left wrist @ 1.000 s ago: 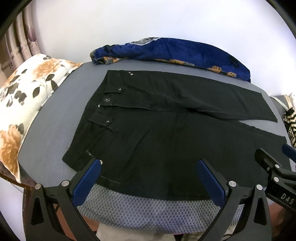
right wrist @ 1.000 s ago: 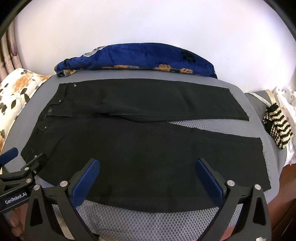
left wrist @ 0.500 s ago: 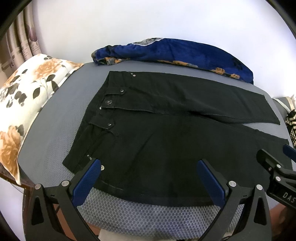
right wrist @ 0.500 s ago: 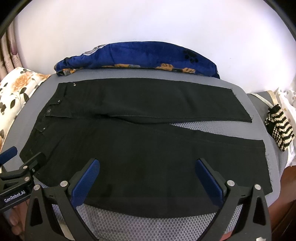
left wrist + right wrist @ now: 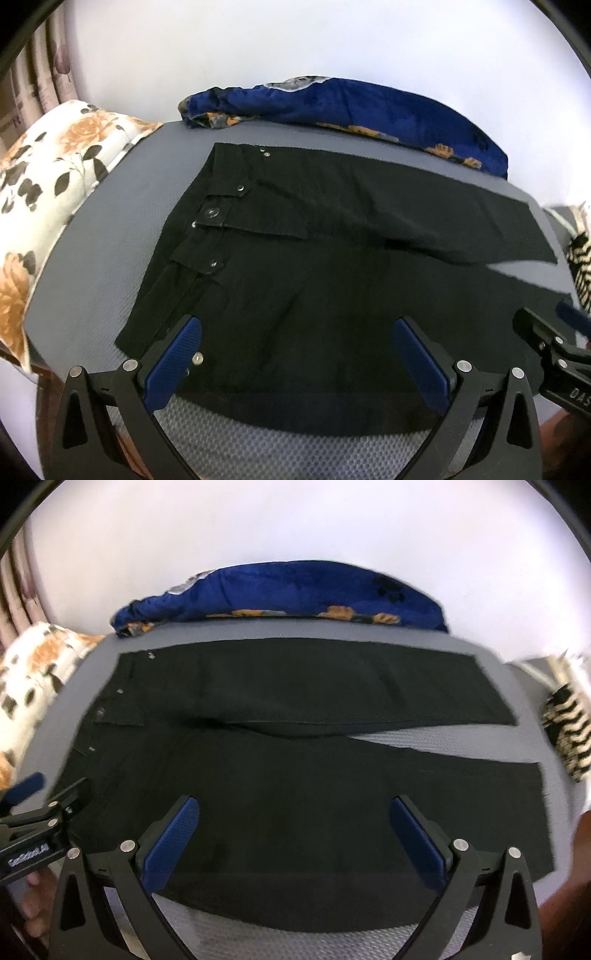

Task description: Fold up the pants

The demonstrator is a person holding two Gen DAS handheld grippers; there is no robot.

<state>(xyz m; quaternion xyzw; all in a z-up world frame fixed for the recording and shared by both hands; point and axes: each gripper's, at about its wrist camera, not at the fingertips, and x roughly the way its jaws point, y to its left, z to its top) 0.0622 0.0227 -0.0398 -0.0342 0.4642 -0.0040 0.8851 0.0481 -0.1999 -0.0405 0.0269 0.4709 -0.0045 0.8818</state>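
Your left gripper (image 5: pixel 297 341) has black angular finger arms with triangular cutouts, silver screw heads and textured blue pads (image 5: pixel 173 363). Your right gripper (image 5: pixel 295 821) looks the same; at lower left of its view, white lettering marks the other tool.

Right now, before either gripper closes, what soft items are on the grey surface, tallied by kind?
Black pants: 1
Blue floral blanket: 1
Floral pillow: 1
Black-and-cream striped knit item: 1
Total: 4
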